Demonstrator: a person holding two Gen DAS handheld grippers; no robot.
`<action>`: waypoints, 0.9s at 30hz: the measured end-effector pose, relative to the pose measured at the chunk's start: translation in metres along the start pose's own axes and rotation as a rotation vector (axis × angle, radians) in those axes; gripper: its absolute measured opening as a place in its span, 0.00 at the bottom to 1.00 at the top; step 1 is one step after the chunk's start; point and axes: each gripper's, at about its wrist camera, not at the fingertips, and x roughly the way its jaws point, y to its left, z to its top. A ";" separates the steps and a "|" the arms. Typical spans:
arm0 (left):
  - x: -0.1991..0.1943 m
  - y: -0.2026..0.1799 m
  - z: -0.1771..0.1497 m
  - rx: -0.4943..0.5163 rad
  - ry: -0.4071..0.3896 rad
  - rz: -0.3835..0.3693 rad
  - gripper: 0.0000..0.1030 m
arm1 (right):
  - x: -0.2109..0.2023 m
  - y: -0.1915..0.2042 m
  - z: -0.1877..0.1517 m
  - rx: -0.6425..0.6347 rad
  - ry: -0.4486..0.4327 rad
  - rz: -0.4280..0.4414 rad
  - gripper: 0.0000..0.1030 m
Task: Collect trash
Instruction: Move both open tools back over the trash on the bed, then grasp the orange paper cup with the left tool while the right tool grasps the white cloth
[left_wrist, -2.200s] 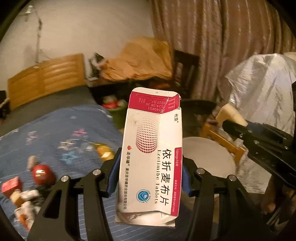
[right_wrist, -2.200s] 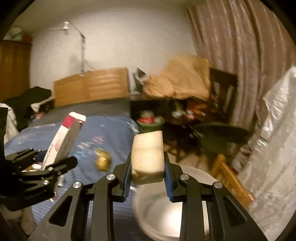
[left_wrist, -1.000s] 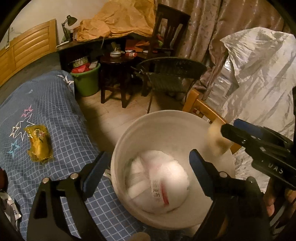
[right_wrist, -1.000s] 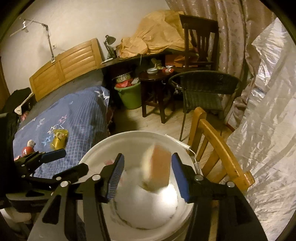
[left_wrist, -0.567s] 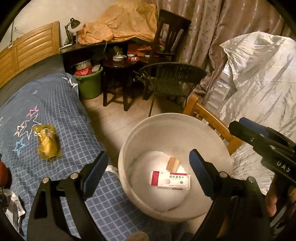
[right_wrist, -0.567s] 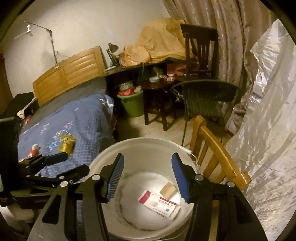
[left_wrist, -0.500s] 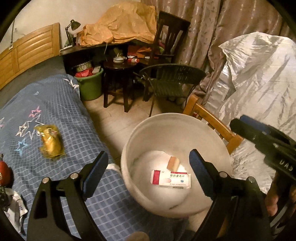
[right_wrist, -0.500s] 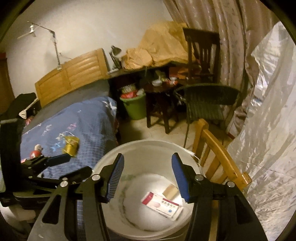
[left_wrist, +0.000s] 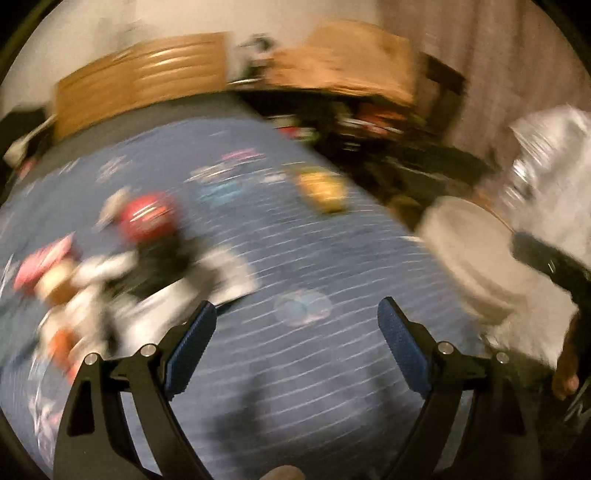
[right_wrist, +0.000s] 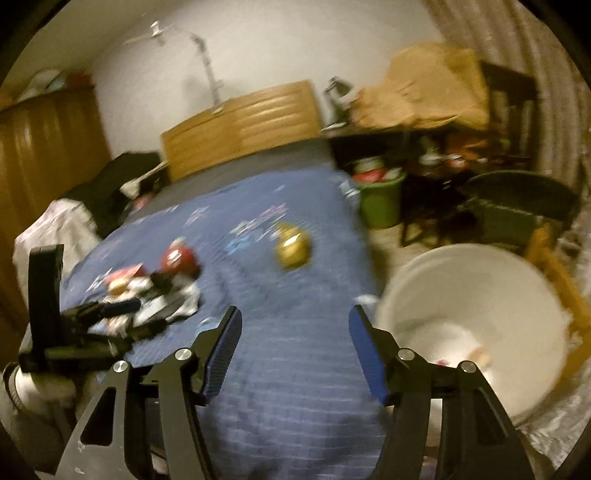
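A white bucket (right_wrist: 480, 288) stands beside the bed; in it lie a red-and-white pill box (right_wrist: 441, 362) and a pale chunk, both blurred. The same bucket (left_wrist: 472, 251) sits at the right of the left wrist view. On the blue checked bed cover (right_wrist: 295, 369) lie a heap of wrappers (right_wrist: 147, 291), a red round thing (right_wrist: 179, 258) and a yellow wrapper (right_wrist: 293, 247). My left gripper (left_wrist: 295, 306) is open and empty over the cover, right of the heap (left_wrist: 110, 280). My right gripper (right_wrist: 295, 310) is empty, its jaws opening.
A green bin (right_wrist: 380, 203), a dark woven chair (right_wrist: 517, 199) and a wooden chair (right_wrist: 554, 266) stand beyond the bucket. Crinkled silver sheeting (left_wrist: 546, 166) hangs at the right. A wooden headboard (right_wrist: 240, 122) closes the far end of the bed.
Both grippers have swung left, away from over the bucket and toward the bed. The pill box and the pale chunk, dropped earlier, stay in the bucket. The right jaws stand wider.
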 end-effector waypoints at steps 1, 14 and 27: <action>-0.005 0.020 -0.005 -0.045 -0.005 0.028 0.83 | 0.007 0.011 -0.003 -0.008 0.015 0.018 0.60; -0.032 0.179 -0.048 -0.449 -0.055 0.248 0.83 | 0.055 0.095 -0.020 -0.103 0.134 0.126 0.64; -0.010 0.200 -0.046 -0.412 0.012 0.168 0.53 | 0.083 0.121 -0.030 -0.162 0.196 0.134 0.64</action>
